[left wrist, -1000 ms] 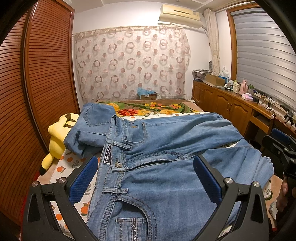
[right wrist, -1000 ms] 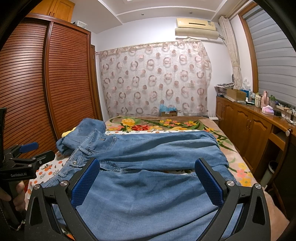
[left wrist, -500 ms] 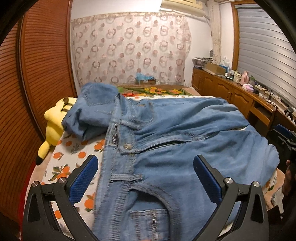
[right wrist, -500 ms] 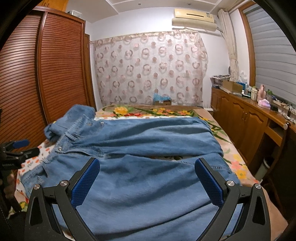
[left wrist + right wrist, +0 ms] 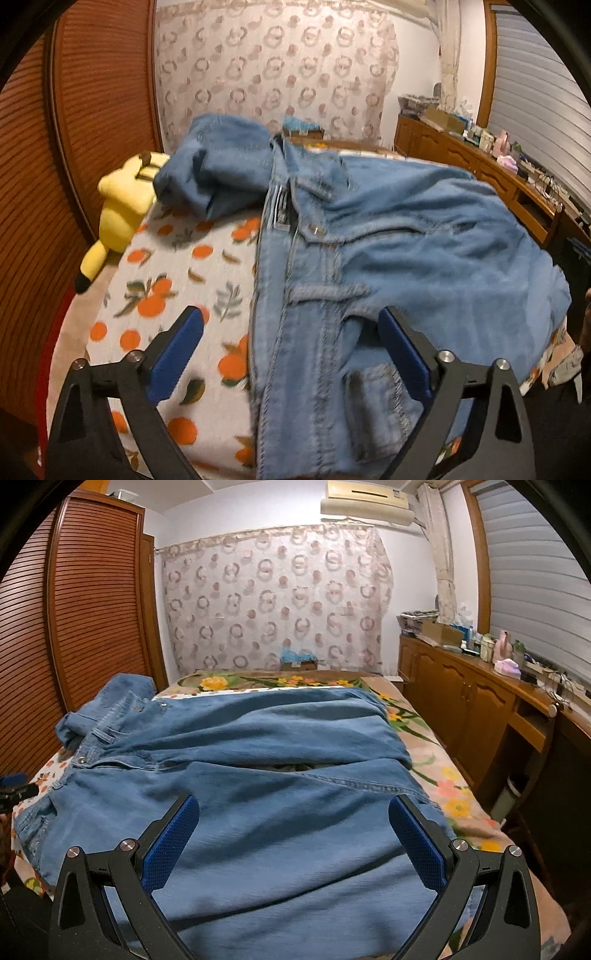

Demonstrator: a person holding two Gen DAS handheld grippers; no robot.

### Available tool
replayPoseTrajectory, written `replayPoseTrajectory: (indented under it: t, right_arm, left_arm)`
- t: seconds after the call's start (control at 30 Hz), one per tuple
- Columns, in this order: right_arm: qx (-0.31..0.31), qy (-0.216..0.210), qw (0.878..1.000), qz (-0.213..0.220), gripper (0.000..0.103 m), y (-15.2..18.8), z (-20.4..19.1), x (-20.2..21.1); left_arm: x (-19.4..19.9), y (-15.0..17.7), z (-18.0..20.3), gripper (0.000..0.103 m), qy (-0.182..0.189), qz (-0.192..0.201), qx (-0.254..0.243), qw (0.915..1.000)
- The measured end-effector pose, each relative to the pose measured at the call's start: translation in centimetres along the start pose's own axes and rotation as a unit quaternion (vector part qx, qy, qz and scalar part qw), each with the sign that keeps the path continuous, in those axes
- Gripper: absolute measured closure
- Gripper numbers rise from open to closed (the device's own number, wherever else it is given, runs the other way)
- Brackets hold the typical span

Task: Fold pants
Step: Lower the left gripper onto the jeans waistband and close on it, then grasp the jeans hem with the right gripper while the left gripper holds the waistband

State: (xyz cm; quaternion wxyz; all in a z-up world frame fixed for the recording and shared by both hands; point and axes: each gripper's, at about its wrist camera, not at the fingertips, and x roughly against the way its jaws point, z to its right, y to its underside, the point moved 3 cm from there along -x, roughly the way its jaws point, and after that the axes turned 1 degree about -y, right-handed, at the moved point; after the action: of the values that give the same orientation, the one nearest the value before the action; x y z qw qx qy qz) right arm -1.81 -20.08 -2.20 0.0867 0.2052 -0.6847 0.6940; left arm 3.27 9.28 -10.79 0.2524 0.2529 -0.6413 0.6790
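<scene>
**A:** Where are my claws right now?

**B:** From my seat, the left gripper (image 5: 290, 334) has its jaws spread wide with nothing between them. It hangs over the near end of the waistband (image 5: 280, 295), one blue pad above the orange-print sheet (image 5: 173, 295) and the other above the denim by the front pocket. The right gripper (image 5: 293, 823) is spread just as wide and empty, over the near leg (image 5: 277, 830).

**A:** And the pants themselves?

**B:** The jeans (image 5: 236, 760) lie across the bed (image 5: 443, 786), waist toward my left, legs running right. The two legs sit side by side with a dark gap between them near the hems. The far side of the waist is bunched into a lump (image 5: 218, 173), touching or just beside the yellow plush toy (image 5: 125, 206); I can't tell which.

**A:** So how far along am I?

**B:** Barely started, I'd say. The pants are laid out but no fold shows. Left to do, as I judge it: smooth that bunched corner, bring one leg over the other, then fold lengthwise. The left view is blurred, so I wouldn't trust finer detail there
</scene>
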Motion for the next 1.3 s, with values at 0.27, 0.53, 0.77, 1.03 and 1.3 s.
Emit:
replayPoseTrajectory:
  t: [0.27, 0.53, 0.77, 1.03, 1.3]
  right_arm:
    - [-0.007, 0.0, 1.0, -0.004, 0.001, -0.1, -0.8, 0.1]
    - [-0.006, -0.007, 1.0, -0.004, 0.001, -0.4, -0.6, 0.4]
    - [-0.006, -0.008, 1.0, 0.002, 0.001, -0.8, 1.2, -0.1]
    - [-0.001, -0.002, 1.0, 0.009, 0.001, -1.3, 1.3, 0.4]
    - [-0.005, -0.004, 1.0, 0.006, 0.001, -1.1, 1.4, 0.4]
  left_arm:
    - [0.1, 2.7, -1.2, 0.031, 0.023, -0.044, -0.005, 0.9987]
    - [1.0, 4.0, -1.2, 0.047, 0.046, -0.073, -0.011, 0.9962]
    - [1.3, 4.2, -0.5, 0.062, 0.054, -0.087, -0.026, 0.9944]
    - [3.2, 1.9, 0.2, 0.09, 0.053, -0.048, -0.044, 0.9965]
    - [4.5, -3.5, 1.6, 0.094, 0.058, 0.022, -0.06, 0.9963]
